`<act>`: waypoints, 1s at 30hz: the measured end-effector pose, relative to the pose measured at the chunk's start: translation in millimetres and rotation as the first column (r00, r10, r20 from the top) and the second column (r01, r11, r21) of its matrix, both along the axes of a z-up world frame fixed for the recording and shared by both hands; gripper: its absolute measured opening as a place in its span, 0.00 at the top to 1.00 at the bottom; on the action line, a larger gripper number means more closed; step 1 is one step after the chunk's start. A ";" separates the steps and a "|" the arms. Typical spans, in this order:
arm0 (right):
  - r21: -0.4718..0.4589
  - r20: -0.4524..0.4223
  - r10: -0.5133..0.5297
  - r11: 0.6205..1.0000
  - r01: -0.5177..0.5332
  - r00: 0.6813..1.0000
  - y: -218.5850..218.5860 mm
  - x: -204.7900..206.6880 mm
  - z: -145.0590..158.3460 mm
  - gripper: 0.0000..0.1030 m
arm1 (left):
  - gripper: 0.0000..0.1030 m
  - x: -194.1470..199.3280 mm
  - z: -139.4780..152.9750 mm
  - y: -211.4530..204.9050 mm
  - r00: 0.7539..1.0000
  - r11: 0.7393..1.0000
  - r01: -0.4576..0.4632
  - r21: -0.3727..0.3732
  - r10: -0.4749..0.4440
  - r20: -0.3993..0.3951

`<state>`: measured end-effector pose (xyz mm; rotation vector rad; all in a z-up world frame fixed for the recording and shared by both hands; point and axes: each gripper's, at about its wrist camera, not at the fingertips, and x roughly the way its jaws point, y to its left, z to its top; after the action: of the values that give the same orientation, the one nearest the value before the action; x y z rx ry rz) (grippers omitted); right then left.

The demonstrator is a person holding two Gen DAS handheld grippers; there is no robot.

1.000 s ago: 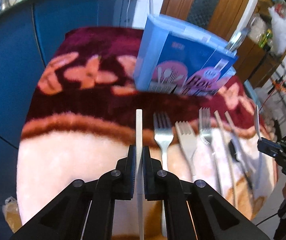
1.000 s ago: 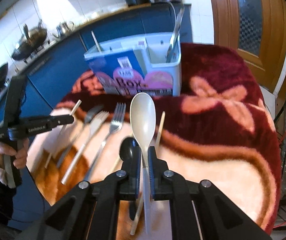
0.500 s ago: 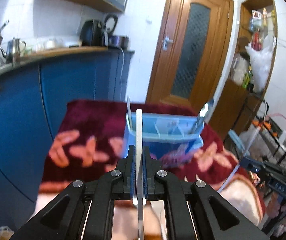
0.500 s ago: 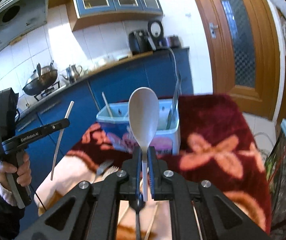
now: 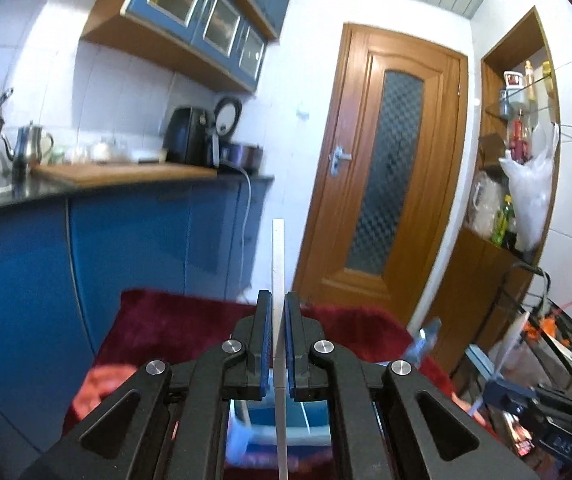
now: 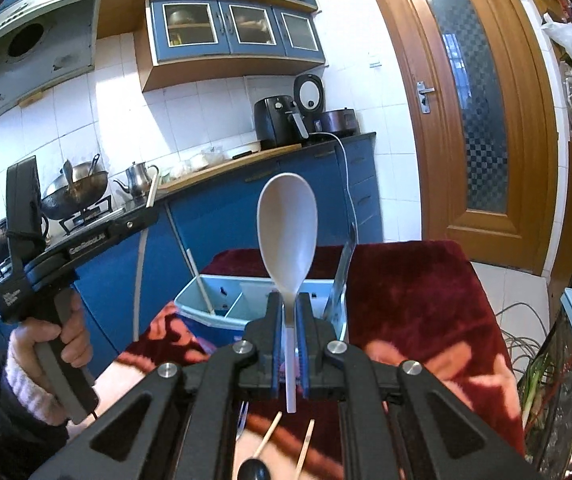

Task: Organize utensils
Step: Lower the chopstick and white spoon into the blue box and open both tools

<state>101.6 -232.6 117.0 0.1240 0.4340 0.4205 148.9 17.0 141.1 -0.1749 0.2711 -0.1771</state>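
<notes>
In the left wrist view my left gripper (image 5: 278,304) is shut on a white chopstick (image 5: 278,256) that sticks up past its fingers. The light blue organizer box (image 5: 261,420) shows blurred below, between the gripper's arms. My right gripper (image 6: 290,304) is shut on the handle of a pale grey spoon (image 6: 287,228), bowl upward, above the near side of the organizer box (image 6: 205,312). A chopstick (image 6: 199,276) stands in the box's left compartment and a metal utensil (image 6: 340,276) in its right one. The left gripper (image 6: 147,216), held by a hand (image 6: 65,332), is up at the left.
A dark red flowered blanket (image 6: 406,288) covers the table. Two chopsticks (image 6: 269,436) and a black spoon (image 6: 251,472) lie on it below my right gripper. Blue cabinets (image 5: 125,248) and a worktop stand behind, a wooden door (image 5: 390,200) at the right, cables (image 6: 526,320) beyond the table's right edge.
Both grippers have risen and tilted up with the chopstick and the spoon. The forks on the blanket have dropped out of view, and the box now lies low in both views.
</notes>
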 end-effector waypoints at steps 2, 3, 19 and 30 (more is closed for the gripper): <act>0.001 0.012 -0.001 1.000 0.001 1.000 -0.3 6.7 1.8 0.92 | 0.94 6.5 2.2 -2.1 0.999 1.000 -0.017 -0.004 0.017 0.036; 0.000 0.019 -0.003 1.000 0.003 1.000 -0.3 10.3 2.9 0.92 | 0.94 10.9 3.1 -2.7 0.998 1.000 -0.026 -0.012 0.027 0.057; -0.085 0.112 -0.067 0.994 0.076 0.991 25.6 58.3 -8.4 0.92 | 0.94 45.5 -40.9 -16.9 0.973 0.988 -0.153 0.019 0.148 0.175; -0.134 0.035 -0.021 0.991 0.026 0.999 38.0 73.4 -36.5 0.92 | 0.94 52.1 -64.0 -14.7 0.981 0.990 -0.142 0.019 0.138 0.136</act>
<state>175.0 -194.6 80.5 -0.0084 0.4262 0.3684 201.0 2.3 77.1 -0.1522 0.1260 -0.0453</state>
